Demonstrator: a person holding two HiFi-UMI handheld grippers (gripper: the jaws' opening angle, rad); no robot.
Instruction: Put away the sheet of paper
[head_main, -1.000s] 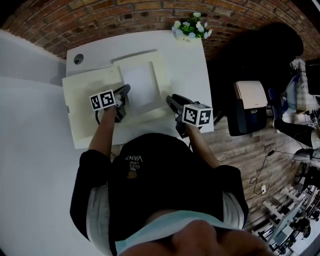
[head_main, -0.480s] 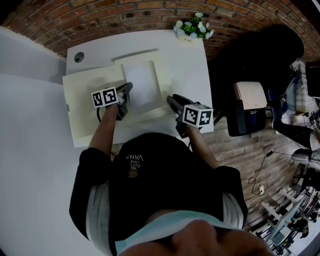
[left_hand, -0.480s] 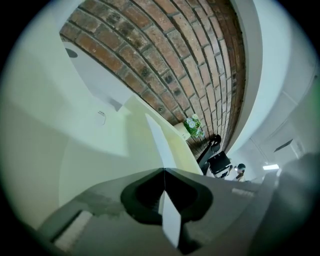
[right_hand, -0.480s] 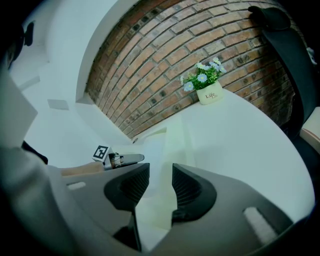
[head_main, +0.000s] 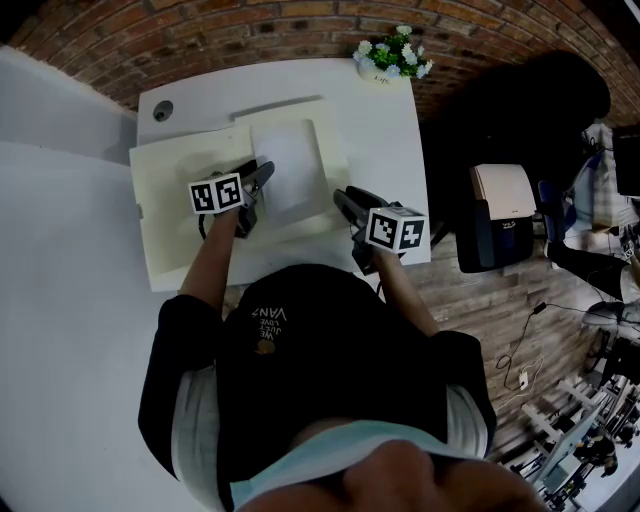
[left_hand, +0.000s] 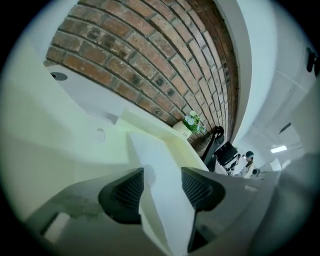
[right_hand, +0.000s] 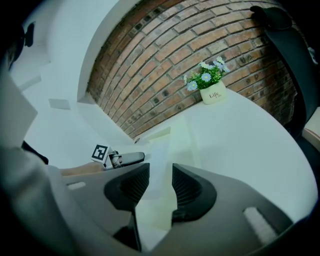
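- The left tool (left_hand: 161, 189) is released. Its jaws have just been opening, and the near edge of the sheet of paper (head_main: 287, 165) is seen between the pads without being pressed. This suggests the sheet is being let go where it was meant to lie.
- Ahead of that tool, the sheet is laid flat on the right part of the open cream folder (head_main: 170, 215), apparently so that it can be shut inside.
- The right tool (right_hand: 159, 181) is held unclenched with nothing gripped, just beside the folder's near right corner. It is probably kept ready for the cover.
- Far beyond it, a flower pot (head_main: 388, 60) stands at the back edge of the table (head_main: 380, 140), well apart from the work.
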